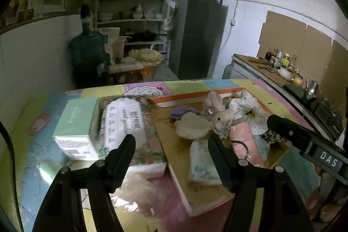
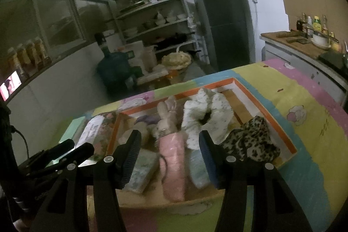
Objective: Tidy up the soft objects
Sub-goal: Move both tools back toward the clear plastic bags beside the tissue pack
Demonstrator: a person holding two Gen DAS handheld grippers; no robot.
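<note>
An orange-rimmed tray (image 1: 187,99) (image 2: 269,110) holds soft things: a plush bunny (image 1: 219,114) (image 2: 167,121), a cream cloud-shaped pad (image 1: 193,125), a pink pack (image 1: 241,140) (image 2: 173,164), pale tissue packs (image 1: 202,164) (image 2: 141,171), a white floral scrunchie (image 2: 206,114) and a leopard scrunchie (image 2: 250,142). My left gripper (image 1: 171,142) hovers open over the tray's left edge, with nothing between its fingers. My right gripper (image 2: 169,142) is open above the pink pack, and its pads do not touch it.
Left of the tray lie a mint green box (image 1: 76,123) and a white tissue pack (image 1: 125,121) on a floral pack. A cartoon cloth (image 2: 304,134) covers the table. Beyond stand a shelf (image 1: 134,14), a dark fridge (image 1: 200,32), a water jug (image 1: 87,51) and a counter (image 1: 271,73).
</note>
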